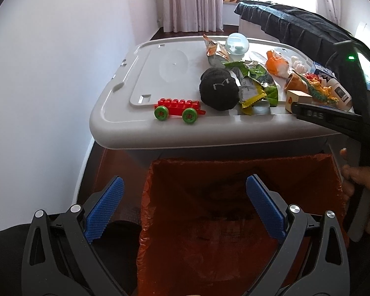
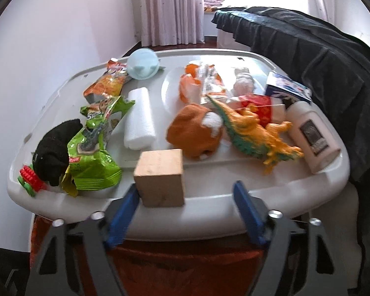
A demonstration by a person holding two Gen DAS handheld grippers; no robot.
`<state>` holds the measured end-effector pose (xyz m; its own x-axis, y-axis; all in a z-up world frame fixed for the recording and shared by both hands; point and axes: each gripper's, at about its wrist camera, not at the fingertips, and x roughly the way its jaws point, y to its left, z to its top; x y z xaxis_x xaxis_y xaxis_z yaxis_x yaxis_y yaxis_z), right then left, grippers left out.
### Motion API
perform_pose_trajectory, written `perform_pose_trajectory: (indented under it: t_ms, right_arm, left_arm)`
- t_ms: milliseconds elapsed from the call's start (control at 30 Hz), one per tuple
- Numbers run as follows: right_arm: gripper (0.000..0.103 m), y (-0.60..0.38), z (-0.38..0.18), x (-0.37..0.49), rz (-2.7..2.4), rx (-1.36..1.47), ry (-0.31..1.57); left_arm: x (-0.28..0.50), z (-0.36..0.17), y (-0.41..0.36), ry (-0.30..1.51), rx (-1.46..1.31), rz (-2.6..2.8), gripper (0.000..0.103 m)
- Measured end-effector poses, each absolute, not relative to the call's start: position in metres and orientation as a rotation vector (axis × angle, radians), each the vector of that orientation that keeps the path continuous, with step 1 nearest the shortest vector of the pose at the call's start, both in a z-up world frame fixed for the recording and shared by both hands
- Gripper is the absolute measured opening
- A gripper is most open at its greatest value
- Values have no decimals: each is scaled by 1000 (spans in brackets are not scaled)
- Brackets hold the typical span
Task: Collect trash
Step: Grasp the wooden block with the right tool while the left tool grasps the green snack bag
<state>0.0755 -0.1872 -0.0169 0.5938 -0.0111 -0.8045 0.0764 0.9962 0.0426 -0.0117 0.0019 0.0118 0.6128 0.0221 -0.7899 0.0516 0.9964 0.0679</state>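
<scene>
A bin lined with an orange bag (image 1: pixel 209 222) stands below the front edge of a grey storage-box lid (image 1: pixel 125 123). My left gripper (image 1: pixel 185 180) hangs open and empty over the bin's mouth. On the lid lie a green snack wrapper (image 2: pixel 98 143), an orange snack wrapper (image 2: pixel 108 81) and a white foam roll (image 2: pixel 139 118). My right gripper (image 2: pixel 186 190) is at the lid's front edge with a wooden block (image 2: pixel 160 177) between its blue fingers. The block sits close against the left finger, while the right finger stands well apart from it.
Toys crowd the lid: a red brick car (image 1: pixel 178 109), a black sock ball (image 1: pixel 219 91), an orange plush (image 2: pixel 194 130), a dinosaur (image 2: pixel 256 133), a white bottle (image 2: pixel 313 135) and a pale blue ball (image 2: pixel 143 65). Dark cloth (image 2: pixel 308 49) drapes on the right; a white wall is on the left.
</scene>
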Motion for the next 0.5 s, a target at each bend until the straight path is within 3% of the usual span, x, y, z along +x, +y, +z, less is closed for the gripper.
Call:
perform_pose_trajectory:
  t_ms: [33, 100, 167, 233, 367, 500]
  right_arm:
    - [67, -184, -19, 79, -54, 62, 937]
    - [47, -180, -24, 88, -35, 67, 946]
    - [45, -176, -26, 93, -30, 67, 938]
    - [35, -173, -27, 97, -14, 66, 924]
    - [34, -173, -25, 95, 9, 84, 922]
    - [34, -193, 14, 68, 37, 167, 891]
  left_arm:
    - [-12, 11, 3, 914, 84, -19, 96]
    - [-12, 11, 4, 919, 78, -18, 96]
    - [-11, 11, 7, 923, 70, -14, 96]
    - [-11, 10, 8, 923, 63, -13, 96]
    - [-10, 10, 9, 918, 63, 1, 96]
    - [-11, 17, 0, 896, 86, -21, 96]
